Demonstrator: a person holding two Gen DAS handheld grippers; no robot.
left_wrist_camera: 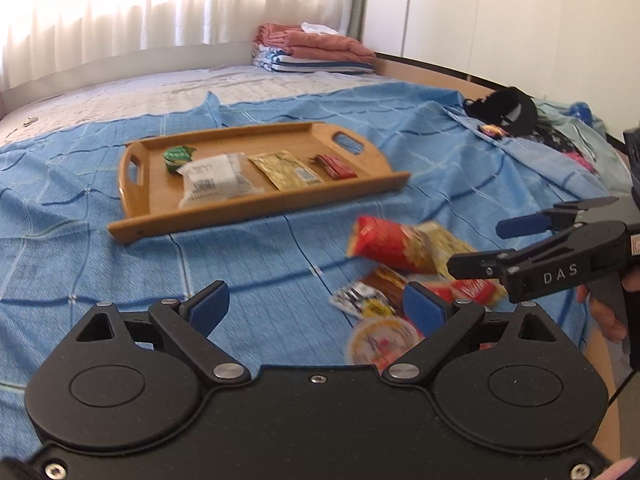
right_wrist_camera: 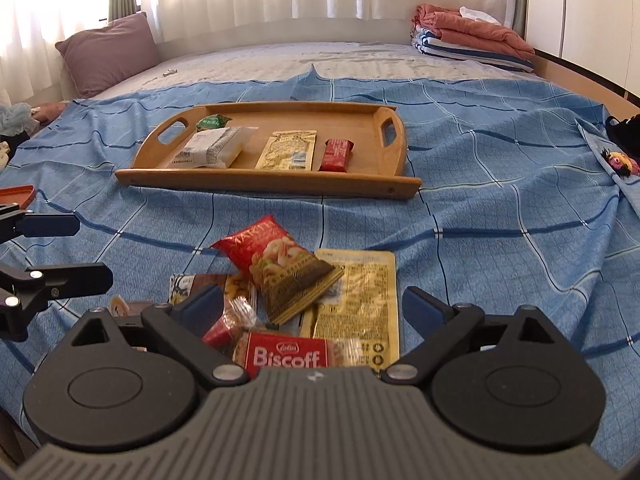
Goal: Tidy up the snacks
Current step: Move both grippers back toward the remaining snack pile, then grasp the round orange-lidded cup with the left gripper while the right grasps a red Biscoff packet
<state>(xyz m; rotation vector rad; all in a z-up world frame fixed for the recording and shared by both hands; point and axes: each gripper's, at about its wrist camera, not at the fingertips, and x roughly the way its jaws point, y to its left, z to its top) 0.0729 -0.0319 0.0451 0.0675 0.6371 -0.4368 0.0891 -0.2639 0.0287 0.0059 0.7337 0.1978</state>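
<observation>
Snacks are found in two groups on the blue bedspread (right_wrist_camera: 500, 208). Four have already been laid in a row on the wooden tray (right_wrist_camera: 256, 182): a small green packet (right_wrist_camera: 212, 121), a white wrapped pack (right_wrist_camera: 214, 147), a flat gold sachet (right_wrist_camera: 289, 150) and a red bar (right_wrist_camera: 337, 155). That part of the sorting can be judged done.

A loose heap is still left on the cloth, well short of the tray. A red nut bag (right_wrist_camera: 280, 268) is seen lying tilted across a flat yellow packet (right_wrist_camera: 360, 304), with a Biscoff biscuit (right_wrist_camera: 286, 354) in front of it and several smaller wrappers at its left that are partly hidden. A round lidded cup (left_wrist_camera: 380, 338) is shown in the left wrist view, though it is blurred there.

The left gripper (left_wrist_camera: 316, 306) is held wide open over bare cloth just beside the heap, with nothing between its fingers. The right gripper (right_wrist_camera: 314, 308) is likewise spread wide and empty, poised directly above the heap without touching it.

Roughly half the job is judged to remain, since every piece in the heap has yet to be lifted onto the tray.
</observation>
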